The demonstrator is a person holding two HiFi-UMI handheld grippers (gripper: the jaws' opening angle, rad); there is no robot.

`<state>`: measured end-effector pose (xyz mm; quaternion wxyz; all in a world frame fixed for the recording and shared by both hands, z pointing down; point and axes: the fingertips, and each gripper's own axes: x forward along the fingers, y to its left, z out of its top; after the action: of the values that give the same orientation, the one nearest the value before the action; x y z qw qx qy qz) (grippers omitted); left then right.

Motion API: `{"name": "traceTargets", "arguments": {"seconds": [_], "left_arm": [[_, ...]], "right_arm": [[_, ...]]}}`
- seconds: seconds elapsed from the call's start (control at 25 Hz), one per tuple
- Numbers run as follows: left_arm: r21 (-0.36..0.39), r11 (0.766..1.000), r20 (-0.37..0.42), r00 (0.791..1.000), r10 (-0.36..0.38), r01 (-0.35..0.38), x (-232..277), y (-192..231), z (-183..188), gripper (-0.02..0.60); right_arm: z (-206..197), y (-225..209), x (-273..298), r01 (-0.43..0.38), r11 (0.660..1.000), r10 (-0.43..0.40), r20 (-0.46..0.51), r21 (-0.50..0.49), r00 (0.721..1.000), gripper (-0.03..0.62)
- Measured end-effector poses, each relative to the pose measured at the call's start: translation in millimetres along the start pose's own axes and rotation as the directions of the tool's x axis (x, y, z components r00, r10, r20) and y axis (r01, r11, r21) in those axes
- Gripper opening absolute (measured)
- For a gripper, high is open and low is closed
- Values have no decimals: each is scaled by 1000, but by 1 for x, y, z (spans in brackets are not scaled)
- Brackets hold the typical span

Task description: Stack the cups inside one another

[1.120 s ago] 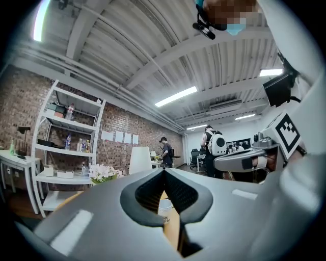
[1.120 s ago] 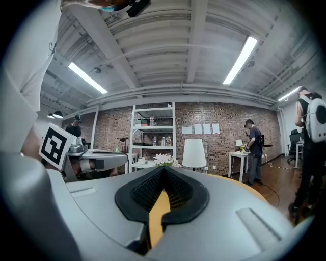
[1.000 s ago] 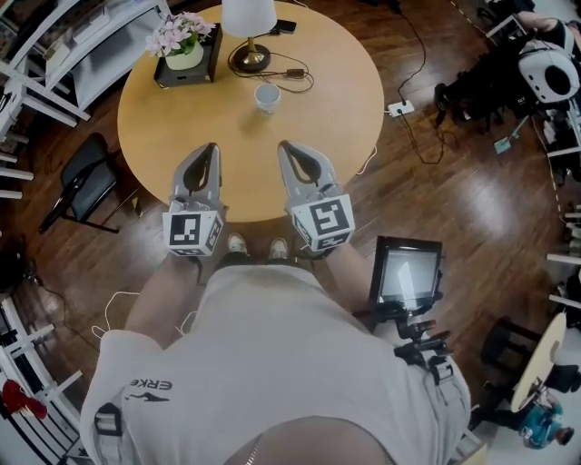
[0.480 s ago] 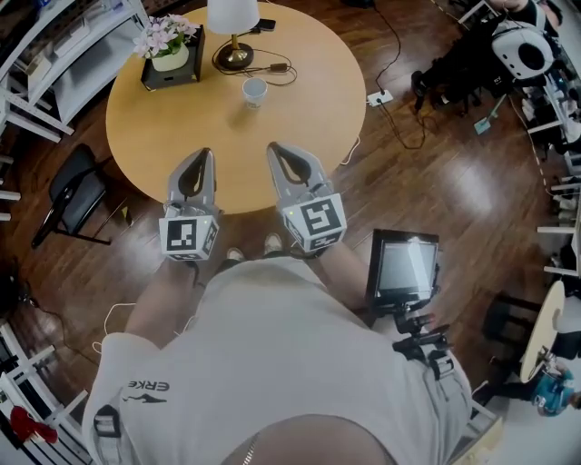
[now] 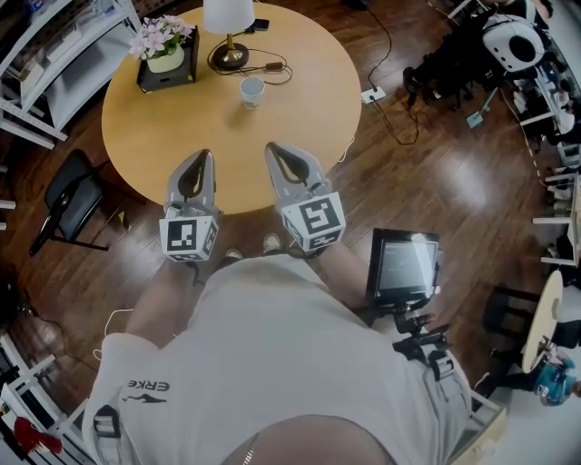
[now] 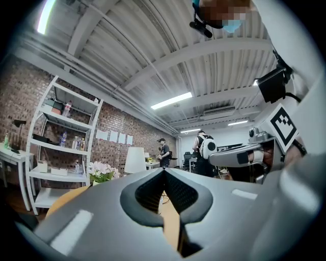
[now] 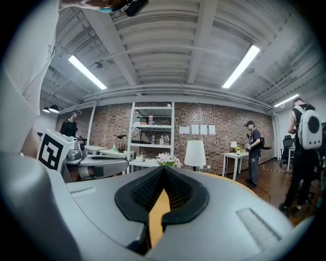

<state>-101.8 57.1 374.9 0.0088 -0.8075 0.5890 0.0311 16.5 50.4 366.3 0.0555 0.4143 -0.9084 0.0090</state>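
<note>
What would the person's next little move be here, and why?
Probably reaching the right gripper forward toward the cup, opening its jaws: it and the left gripper sit shut, empty, at the table's near edge; the cup stands far across by the lamp.

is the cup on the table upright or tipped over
Upright: the cup stands on the table, its open mouth facing up.

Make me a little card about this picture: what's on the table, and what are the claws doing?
table: round, wooden
cup: white, upright, on the table near the lamp
lamp: white shade, far side of the table
flowers: pink, in a pot, left of the lamp
left claw: shut, empty, over the table's near part
right claw: shut, empty, beside the left claw
</note>
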Motion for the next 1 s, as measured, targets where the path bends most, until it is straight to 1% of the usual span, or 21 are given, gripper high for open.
{"name": "traceTargets", "arguments": {"seconds": [1.0], "left_arm": [[3,1000,-7,1000,-26,26,6,7,0,2]], "right_arm": [[3,4,14,-4,1000,4,-2,-15,1000,13]]}}
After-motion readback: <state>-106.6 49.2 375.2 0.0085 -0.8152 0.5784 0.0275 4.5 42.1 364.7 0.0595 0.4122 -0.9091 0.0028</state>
